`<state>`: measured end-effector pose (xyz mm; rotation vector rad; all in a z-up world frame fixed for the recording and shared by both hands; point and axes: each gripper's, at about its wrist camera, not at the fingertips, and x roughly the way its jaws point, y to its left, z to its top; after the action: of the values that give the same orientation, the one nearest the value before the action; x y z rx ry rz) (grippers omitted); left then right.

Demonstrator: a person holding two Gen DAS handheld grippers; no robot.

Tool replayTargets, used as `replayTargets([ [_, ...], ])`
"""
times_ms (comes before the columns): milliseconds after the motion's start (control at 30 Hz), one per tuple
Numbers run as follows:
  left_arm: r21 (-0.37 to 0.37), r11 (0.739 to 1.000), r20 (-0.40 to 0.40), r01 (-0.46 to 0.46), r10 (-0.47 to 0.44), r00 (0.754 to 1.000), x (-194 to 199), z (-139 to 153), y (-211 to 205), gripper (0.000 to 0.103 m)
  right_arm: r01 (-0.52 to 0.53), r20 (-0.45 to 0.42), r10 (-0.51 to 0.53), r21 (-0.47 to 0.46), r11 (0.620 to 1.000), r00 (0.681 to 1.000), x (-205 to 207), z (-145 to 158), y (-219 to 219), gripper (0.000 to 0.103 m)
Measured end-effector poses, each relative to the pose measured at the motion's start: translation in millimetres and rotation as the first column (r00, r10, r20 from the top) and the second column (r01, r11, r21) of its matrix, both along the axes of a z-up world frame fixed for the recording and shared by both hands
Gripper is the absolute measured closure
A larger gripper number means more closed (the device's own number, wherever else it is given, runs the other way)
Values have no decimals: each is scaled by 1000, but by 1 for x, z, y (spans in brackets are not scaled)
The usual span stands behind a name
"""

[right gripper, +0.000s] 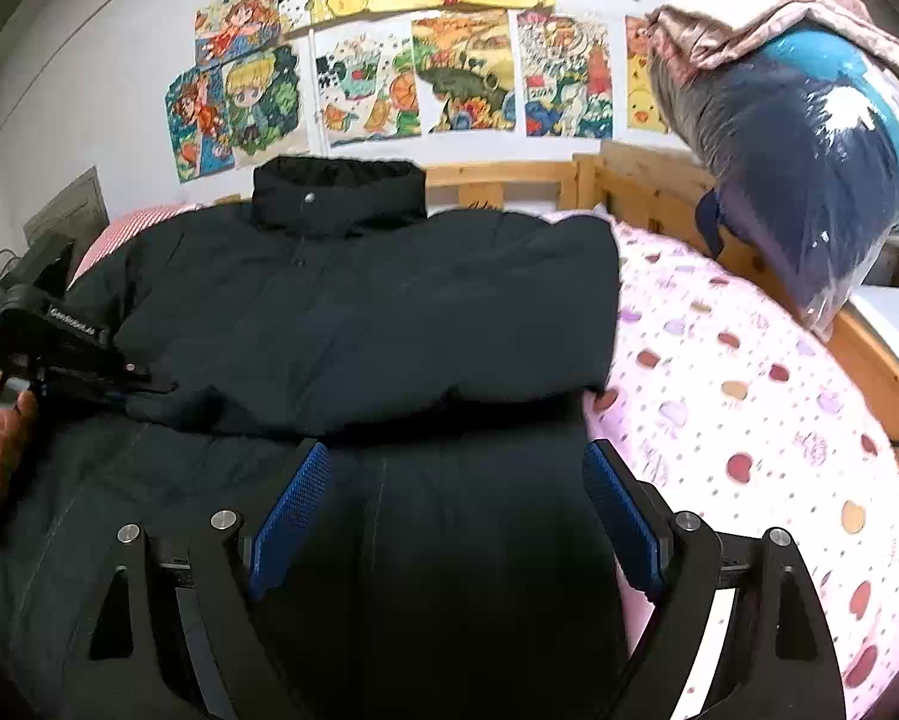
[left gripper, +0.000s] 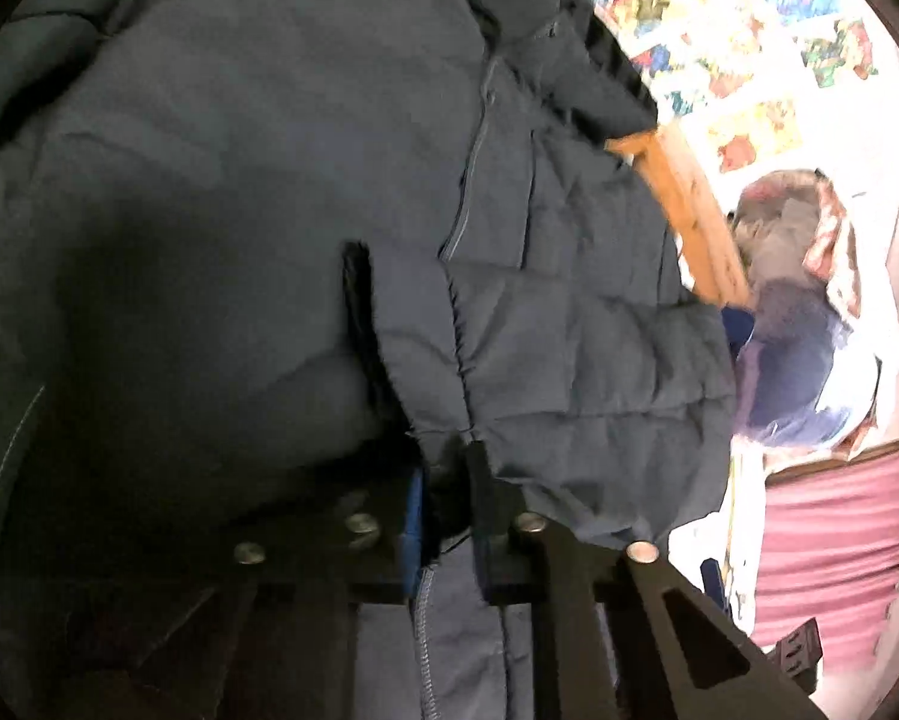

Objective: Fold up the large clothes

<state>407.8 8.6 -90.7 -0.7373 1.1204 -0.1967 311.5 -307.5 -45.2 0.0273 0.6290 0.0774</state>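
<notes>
Gripping jacket hem, L tool is clamped on fabric at 6 o'clock. R view: R tool gapes, empty, over jacket on bed. Puffy, soft, bulky; take seams/hem.

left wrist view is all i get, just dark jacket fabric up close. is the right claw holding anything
Observer: No. The right claw is open, its blue pads spread over the black puffer jacket's lower part.
Operator: how's the jacket lying
Observer: Flat on the pink spotted bedsheet, collar toward the drawings on the wall.
Operator: where am i gripping
Observer: The left claw pinches the jacket's left edge, apparently the sleeve.
</notes>
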Motion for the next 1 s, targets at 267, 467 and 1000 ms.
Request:
replayTargets([
  [267, 331, 938, 320, -100, -11, 947, -18, 84, -13, 96, 28, 61, -27, -20, 999, 998, 27, 24, 4, 20],
  [467, 471, 863, 394, -184, -19, 919, -20, 121, 21, 96, -65, -45, 67, 34, 997, 997, 84, 11, 21, 20],
  [1000, 507, 847, 120, -160, 115, 986, 26, 11, 96, 93, -94, -251, 76, -62, 994, 965, 161, -77, 80, 12],
])
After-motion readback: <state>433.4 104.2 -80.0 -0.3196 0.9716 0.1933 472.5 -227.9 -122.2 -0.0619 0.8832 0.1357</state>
